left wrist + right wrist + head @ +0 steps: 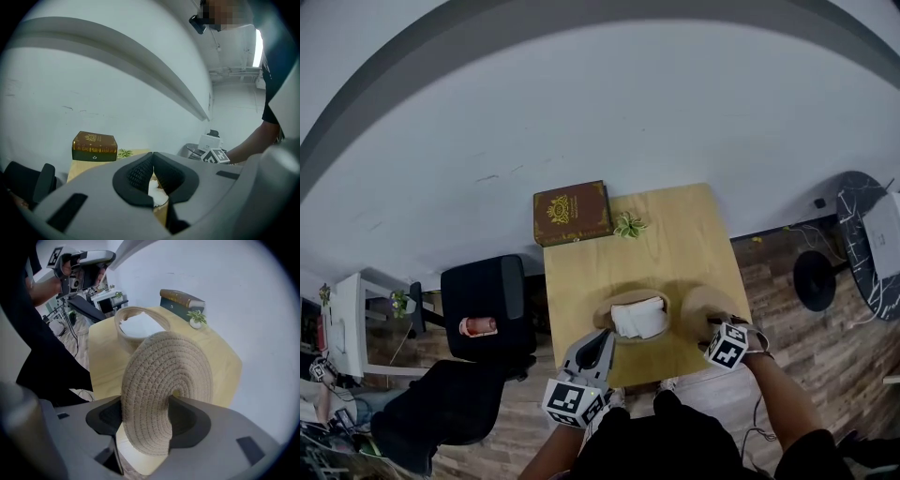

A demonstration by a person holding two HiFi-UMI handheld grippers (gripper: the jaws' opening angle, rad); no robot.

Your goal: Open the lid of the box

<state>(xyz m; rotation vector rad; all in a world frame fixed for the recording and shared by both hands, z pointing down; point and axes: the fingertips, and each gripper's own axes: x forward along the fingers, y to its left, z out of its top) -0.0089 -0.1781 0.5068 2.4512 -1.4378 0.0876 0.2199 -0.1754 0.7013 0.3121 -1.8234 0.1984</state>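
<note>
Right gripper (146, 420) jaws are clenched on the round woven lid (164, 380). They pinch it near its rim, one pad on each face, roughly half spread. The lid stands on edge and tilted, above the wooden counter (675, 234) near its near right corner, and apart from the round woven box (623, 302). In the head view the right gripper (712, 328) points steeply down, with the lid (705, 309) just right of the box. Left gripper (152, 161) jaws are pressed together at the tips with nothing between them. In the head view the left gripper (602, 342) sits just beside the box's near left rim; whether it touches cannot be told. The box is open, with crumpled white stuffing (639, 319) showing inside, and it sits close to the counter's near edge. The middle and far right of the counter are bare. A brown book-shaped box (572, 212) sits at the far left corner, with a small potted plant (629, 225) just beside it on the right. A wall runs close behind the far edge, and a black chair (483, 305) stands left of the counter. The brown box has a gold crest on top and a small clasp on its front; any lettering is too small to read. The gripper cubes carry black-and-white square markers.
</note>
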